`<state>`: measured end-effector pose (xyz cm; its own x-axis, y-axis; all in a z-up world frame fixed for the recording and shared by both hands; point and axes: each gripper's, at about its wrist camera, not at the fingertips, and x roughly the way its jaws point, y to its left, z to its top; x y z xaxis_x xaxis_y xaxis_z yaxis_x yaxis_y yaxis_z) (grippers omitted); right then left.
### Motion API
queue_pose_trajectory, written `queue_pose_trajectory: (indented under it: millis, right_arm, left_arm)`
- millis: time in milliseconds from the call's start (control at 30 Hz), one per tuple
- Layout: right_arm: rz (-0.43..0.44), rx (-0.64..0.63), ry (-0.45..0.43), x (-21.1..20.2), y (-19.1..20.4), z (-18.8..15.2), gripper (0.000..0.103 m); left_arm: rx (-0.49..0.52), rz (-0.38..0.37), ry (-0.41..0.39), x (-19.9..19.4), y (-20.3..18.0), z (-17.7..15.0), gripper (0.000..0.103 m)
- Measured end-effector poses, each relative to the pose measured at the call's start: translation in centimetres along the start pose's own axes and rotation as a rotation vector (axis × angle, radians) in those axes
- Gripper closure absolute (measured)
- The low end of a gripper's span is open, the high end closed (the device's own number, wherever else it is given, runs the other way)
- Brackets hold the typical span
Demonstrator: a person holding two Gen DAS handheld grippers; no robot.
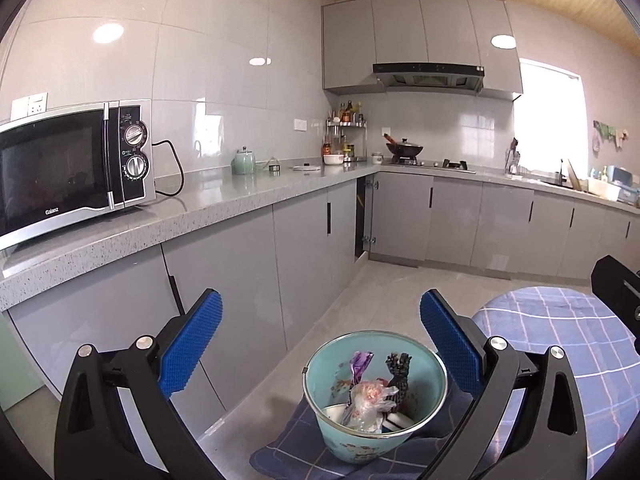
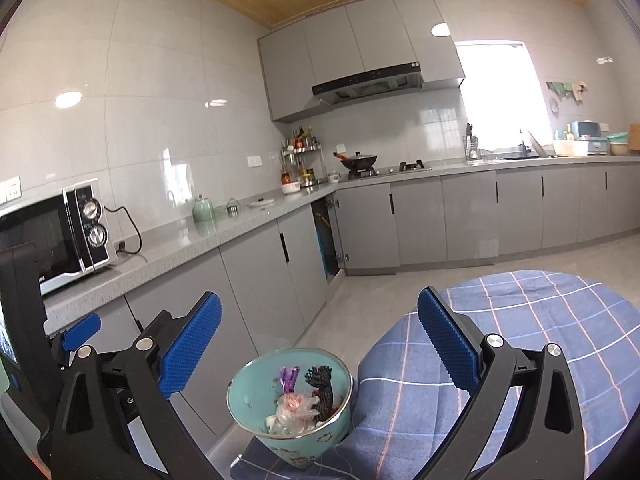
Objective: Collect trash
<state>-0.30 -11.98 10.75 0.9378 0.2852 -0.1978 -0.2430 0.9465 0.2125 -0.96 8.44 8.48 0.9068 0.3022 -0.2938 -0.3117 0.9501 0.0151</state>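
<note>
Both grippers, left (image 1: 320, 316) and right (image 2: 319, 316), are being held wide with nothing between them, the trash-filled bin (image 1: 436, 368) being shown at bottom centre on the cloth (image 2: 540, 320).

teal bucket (image 1: 352, 440), blue checked tablecloth (image 1: 560, 320)

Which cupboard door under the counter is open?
The lower cabinet door in the corner, just left of the stove with the black wok. It is swung out, showing a dark gap inside. All the other grey doors along both counters are shut flat.
</note>
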Motion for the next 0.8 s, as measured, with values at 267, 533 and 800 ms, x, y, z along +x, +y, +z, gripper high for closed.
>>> queue_pose_trajectory:
  millis: [267, 533, 800]
  right_arm:
    - [-0.001, 0.007, -0.011, -0.48, -0.18, 0.05, 0.006]
    - [-0.007, 0.013, -0.019, -0.92, -0.23, -0.23, 0.006]
    - [-0.015, 0.022, 0.005, -0.37, -0.48, -0.53, 0.005]
  left_arm:
    - [0.003, 0.002, -0.017, -0.53, 0.05, 0.1, 0.006]
    - [0.003, 0.005, -0.017, -0.57, 0.04, 0.11, 0.006]
    - [-0.004, 0.011, -0.015, -0.56, 0.3, 0.21, 0.006]
